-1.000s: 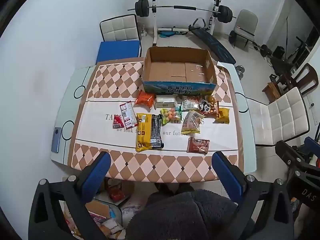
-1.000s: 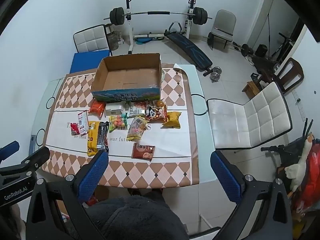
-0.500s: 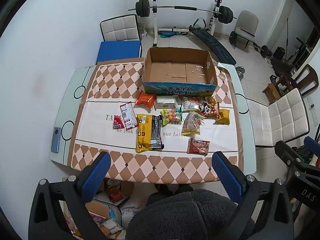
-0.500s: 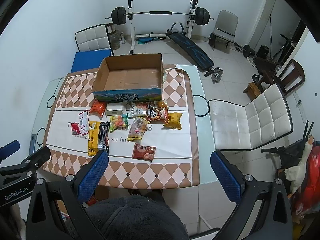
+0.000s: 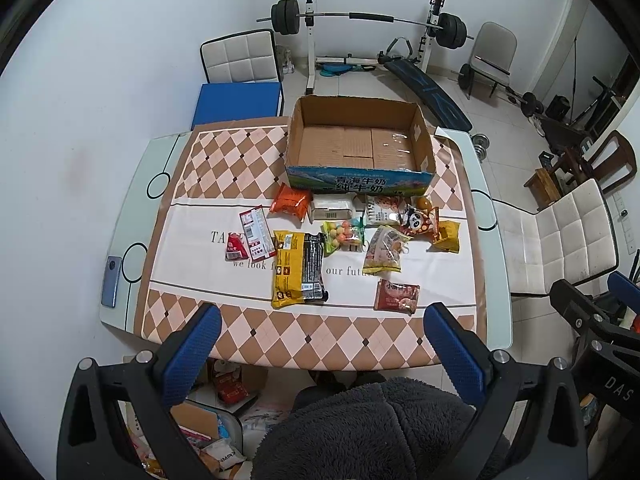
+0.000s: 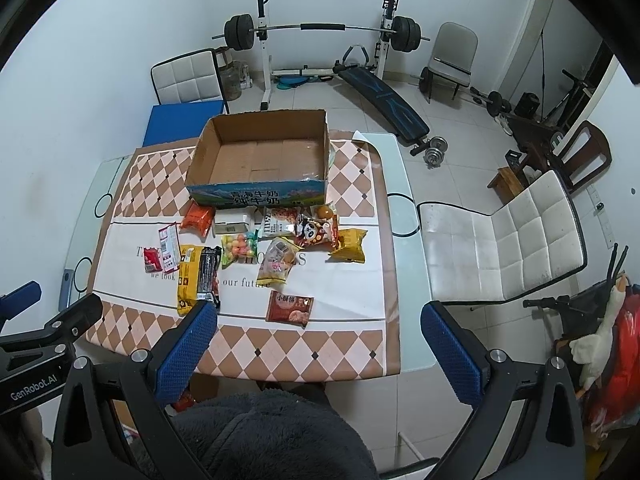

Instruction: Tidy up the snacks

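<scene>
Snacks lie in a loose cluster on the table (image 5: 120, 216), just in front of the empty box (image 5: 360, 148), and we go through them left to right. A phone (image 5: 112, 282) sits at the table's left edge, well apart from the food. Then come a small red packet (image 5: 236, 249) touching a striped red pack (image 5: 257, 233), an orange bag (image 5: 291, 202) against the box front, and a yellow-and-black pack (image 5: 299, 274) nearest us. A white carton (image 5: 334, 209), a bag of coloured balls (image 5: 345, 236), a pale bag (image 5: 385, 249), a panda bag (image 5: 418, 222) and a yellow bag (image 5: 447, 236) follow, several overlapping. A brown pack (image 5: 397, 297) lies alone toward the near edge.

We hold the left gripper (image 5: 322, 354) and right gripper (image 6: 318, 352) high above the near edge, jaws wide apart and empty. A dark fleece sleeve (image 5: 372, 432) fills the bottom of both views. White chairs (image 6: 504, 240) flank the table; a barbell rack (image 5: 368, 20) stands behind.
</scene>
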The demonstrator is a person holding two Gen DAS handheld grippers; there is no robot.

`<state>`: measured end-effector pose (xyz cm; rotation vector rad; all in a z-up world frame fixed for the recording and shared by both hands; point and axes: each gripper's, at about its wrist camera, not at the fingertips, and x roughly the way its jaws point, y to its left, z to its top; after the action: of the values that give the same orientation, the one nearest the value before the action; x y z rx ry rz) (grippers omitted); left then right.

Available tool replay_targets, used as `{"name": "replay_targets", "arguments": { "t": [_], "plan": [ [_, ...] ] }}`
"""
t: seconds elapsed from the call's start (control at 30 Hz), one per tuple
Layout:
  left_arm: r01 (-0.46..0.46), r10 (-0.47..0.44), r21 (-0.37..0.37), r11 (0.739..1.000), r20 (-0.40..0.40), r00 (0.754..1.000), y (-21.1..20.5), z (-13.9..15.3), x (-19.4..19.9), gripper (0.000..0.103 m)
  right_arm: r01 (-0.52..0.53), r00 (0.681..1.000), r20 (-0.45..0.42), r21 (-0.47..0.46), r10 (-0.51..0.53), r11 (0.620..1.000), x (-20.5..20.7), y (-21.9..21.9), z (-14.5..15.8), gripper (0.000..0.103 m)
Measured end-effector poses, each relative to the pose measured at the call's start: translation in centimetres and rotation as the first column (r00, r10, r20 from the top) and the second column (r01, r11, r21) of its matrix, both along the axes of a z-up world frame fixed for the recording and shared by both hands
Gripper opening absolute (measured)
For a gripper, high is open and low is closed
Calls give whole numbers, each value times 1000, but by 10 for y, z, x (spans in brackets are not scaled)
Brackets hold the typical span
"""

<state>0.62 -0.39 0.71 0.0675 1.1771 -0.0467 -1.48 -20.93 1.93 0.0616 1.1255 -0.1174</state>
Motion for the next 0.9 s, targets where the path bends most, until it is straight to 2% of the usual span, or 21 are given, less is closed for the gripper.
{"name": "replay_targets", "arguments": {
  "t": [0.9],
  "plan": [
    [-1,1,-13,1000,5,1000,3,5,12,103,-6,1000,-3,6,6,1000,8,6,1,103]
  ]
}}
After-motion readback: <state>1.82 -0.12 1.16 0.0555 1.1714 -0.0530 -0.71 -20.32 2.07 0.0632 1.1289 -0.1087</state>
